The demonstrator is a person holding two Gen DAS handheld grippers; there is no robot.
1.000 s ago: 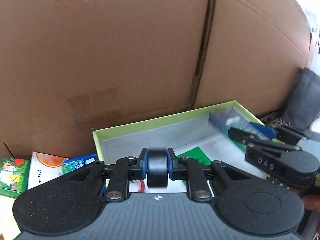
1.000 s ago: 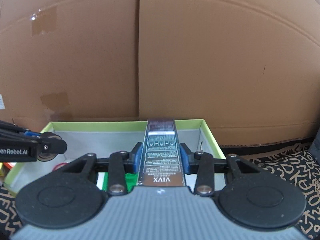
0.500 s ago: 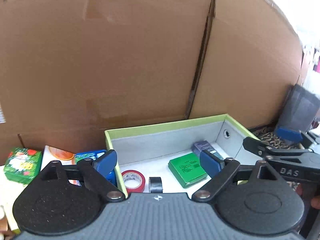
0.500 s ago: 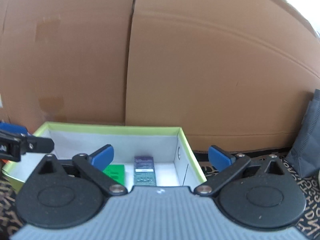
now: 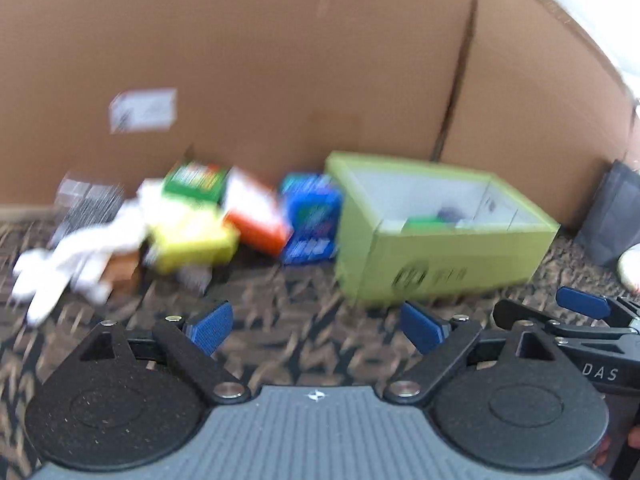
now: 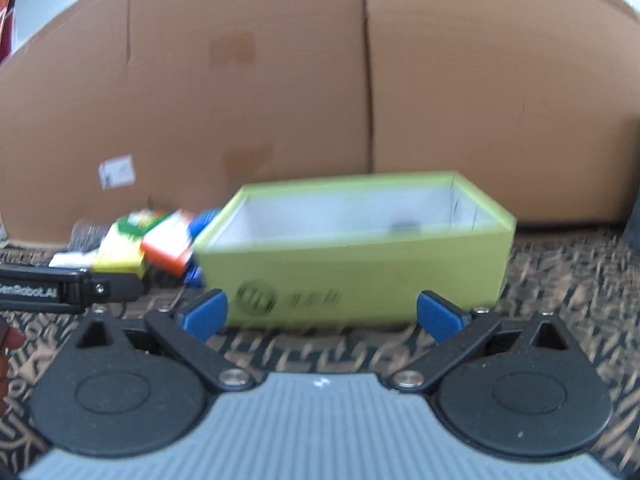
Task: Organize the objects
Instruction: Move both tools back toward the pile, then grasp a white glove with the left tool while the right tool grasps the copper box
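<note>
with both your left claw (image 5: 316, 328) and right claw (image 6: 320, 316) spread wide and empty, the green box (image 6: 356, 264) sits just ahead, so a hasty reach could shove it.

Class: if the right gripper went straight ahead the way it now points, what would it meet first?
Probably the near wall of the green box, directly ahead of the open right gripper; blur leaves depth unclear.

Lime-green box (image 5: 436, 268) on patterned cloth (image 5: 280, 304), colourful packets (image 5: 256, 212) heaped just left, cardboard wall (image 5: 280, 60) behind.
</note>
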